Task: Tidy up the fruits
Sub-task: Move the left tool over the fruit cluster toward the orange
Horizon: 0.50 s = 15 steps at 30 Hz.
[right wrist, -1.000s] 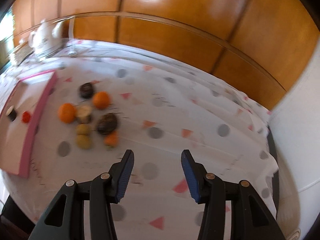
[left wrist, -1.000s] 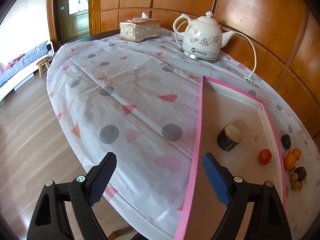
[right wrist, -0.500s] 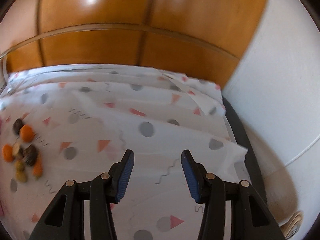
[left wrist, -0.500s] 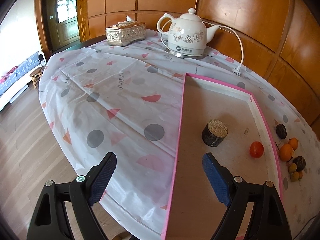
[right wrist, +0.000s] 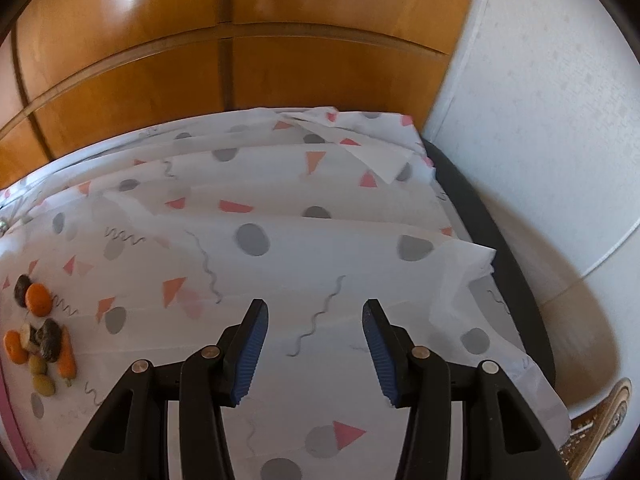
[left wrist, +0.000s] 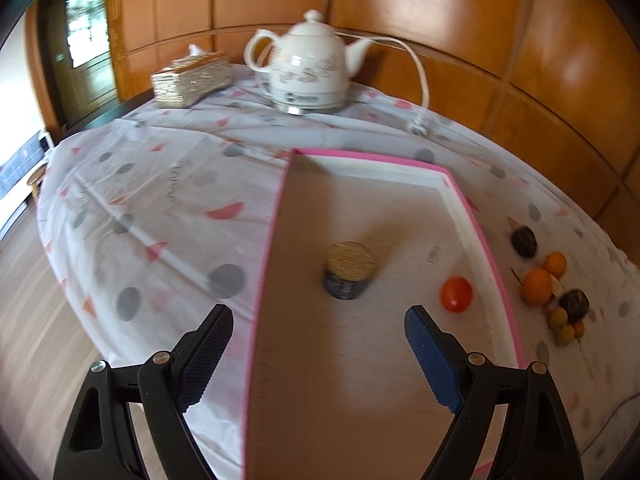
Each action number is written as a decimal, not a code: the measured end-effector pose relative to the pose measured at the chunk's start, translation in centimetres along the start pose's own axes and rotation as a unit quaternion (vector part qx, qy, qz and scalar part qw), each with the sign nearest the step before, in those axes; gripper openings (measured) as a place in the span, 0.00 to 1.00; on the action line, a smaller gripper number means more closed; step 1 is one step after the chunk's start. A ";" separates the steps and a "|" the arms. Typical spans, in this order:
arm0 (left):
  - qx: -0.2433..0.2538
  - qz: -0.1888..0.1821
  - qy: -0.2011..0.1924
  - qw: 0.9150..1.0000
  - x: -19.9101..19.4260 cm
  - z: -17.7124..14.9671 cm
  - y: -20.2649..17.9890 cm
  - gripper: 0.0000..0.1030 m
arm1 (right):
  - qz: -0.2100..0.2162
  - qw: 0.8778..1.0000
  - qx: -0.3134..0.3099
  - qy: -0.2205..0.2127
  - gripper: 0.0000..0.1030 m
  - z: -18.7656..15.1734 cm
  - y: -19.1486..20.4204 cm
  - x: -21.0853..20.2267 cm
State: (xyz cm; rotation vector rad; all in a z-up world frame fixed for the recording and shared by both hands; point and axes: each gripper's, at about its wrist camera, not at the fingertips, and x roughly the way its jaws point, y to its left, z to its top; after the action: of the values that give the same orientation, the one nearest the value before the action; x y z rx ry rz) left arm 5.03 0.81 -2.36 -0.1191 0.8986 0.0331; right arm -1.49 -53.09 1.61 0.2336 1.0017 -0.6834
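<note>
Table w/ patterned cloth (right wrist: 280, 264). Fruit pile (right wrist: 38, 340) is seen just right of tray (left wrist: 496, 280); R gripper (right wrist: 314, 346) nearer, pile lies to its left. L gripper (left wrist: 320, 356) spread wide, R half-spread, both empty.

Pink-rimmed tray (right wrist: 12, 420) mostly beyond the left edge

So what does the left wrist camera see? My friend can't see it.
A pink-edged tray on a dotted tablecloth holds a dark round fruit and a red tomato, beyond the left gripper with open, empty jaws. More fruits lie beside the tray; a white kettle stands behind.
</note>
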 end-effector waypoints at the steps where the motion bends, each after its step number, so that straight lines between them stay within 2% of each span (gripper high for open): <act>1: 0.004 -0.003 0.002 1.000 0.1 0.0 -0.4 0.85 | -0.005 1.000 0.010 0.003 0.48 0.0 -0.5 0.1; 6: 0.045 -0.039 0.006 0.998 0.3 0.6 -3.6 0.85 | -0.006 0.997 0.072 0.026 0.49 0.0 -3.1 0.9; 10: 0.094 -0.076 0.007 0.993 0.4 1.1 -7.1 0.83 | 0.001 0.997 0.070 0.031 0.49 0.0 -3.0 1.1; 13: 0.136 -0.111 0.020 0.984 0.9 1.3 -10.1 0.74 | 0.001 0.997 0.068 0.028 0.49 0.0 -3.0 1.1; 15: 0.169 -0.130 0.029 0.977 1.4 1.3 -12.3 0.65 | 0.005 0.997 0.077 0.030 0.49 0.1 -3.3 1.2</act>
State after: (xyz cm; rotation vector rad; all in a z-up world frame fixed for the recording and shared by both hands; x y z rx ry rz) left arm 7.86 -11.32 -1.51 0.0806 0.9283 -0.3675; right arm -3.07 -56.25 1.07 0.3961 1.0060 -0.7502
